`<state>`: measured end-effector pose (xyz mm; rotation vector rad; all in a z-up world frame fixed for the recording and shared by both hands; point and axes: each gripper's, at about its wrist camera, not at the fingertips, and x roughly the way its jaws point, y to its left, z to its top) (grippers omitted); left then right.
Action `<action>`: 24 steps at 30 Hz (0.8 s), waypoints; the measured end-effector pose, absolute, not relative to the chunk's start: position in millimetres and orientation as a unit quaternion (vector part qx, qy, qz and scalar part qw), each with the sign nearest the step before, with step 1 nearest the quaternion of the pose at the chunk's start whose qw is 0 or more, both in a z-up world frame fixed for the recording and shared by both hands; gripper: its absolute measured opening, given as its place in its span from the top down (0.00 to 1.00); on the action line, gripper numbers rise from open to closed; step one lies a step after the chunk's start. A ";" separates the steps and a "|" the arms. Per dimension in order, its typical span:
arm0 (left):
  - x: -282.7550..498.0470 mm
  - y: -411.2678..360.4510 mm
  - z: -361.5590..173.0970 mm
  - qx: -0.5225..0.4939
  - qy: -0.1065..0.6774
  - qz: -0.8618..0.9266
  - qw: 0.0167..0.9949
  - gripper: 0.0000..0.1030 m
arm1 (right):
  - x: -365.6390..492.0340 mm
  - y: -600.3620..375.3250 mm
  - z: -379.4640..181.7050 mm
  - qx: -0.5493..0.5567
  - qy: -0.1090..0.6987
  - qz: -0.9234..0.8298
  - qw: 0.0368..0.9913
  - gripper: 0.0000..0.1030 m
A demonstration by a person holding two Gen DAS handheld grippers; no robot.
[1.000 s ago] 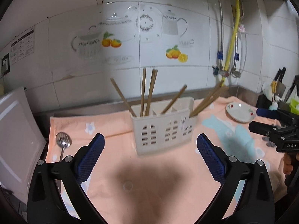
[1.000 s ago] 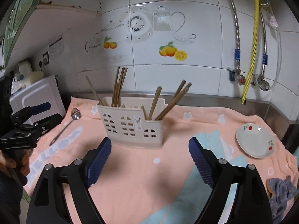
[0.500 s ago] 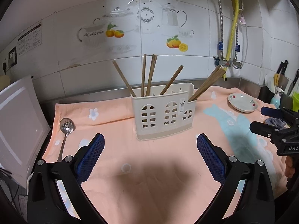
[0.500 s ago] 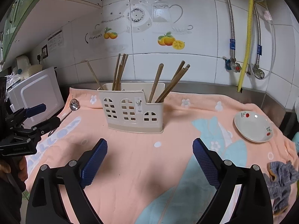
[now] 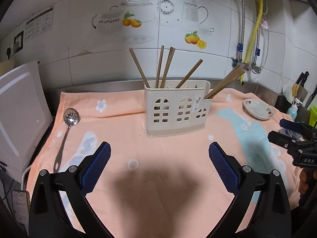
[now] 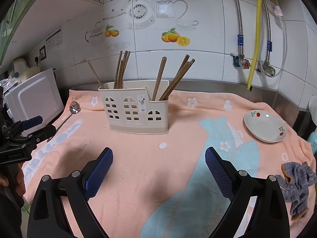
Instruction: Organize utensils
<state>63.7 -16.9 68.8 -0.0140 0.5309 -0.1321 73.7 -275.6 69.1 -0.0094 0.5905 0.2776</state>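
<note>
A cream plastic utensil holder (image 5: 176, 115) (image 6: 136, 113) stands upright on the peach towel (image 5: 126, 178), with several wooden chopsticks (image 5: 165, 67) (image 6: 120, 69) leaning in its compartments. A metal slotted spoon (image 5: 71, 117) (image 6: 74, 107) lies flat on the towel to the holder's left. My left gripper (image 5: 159, 145) hovers in front of the holder, open and empty. My right gripper (image 6: 158, 150) is likewise open, with nothing between its blue pads. Each gripper also shows at the edge of the other's view: the right gripper (image 5: 277, 128), the left gripper (image 6: 46, 123).
A small white plate (image 5: 258, 111) (image 6: 264, 127) with red fruit marks sits on the towel at the right. A grey rag (image 6: 297, 182) lies near the right front corner. A white appliance (image 5: 17, 109) borders the left edge. Tiled wall and pipes stand behind.
Both grippers have sunk a little, so the holder now sits higher in both views. The right gripper's jaws have spread slightly wider. Holder, spoon and plate have not moved.
</note>
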 end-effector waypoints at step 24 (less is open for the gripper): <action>60.7 -22.0 60.3 -0.017 0.280 -0.084 0.956 0.05 | 70.5 -273.3 68.1 -0.008 0.293 0.144 0.945 0.11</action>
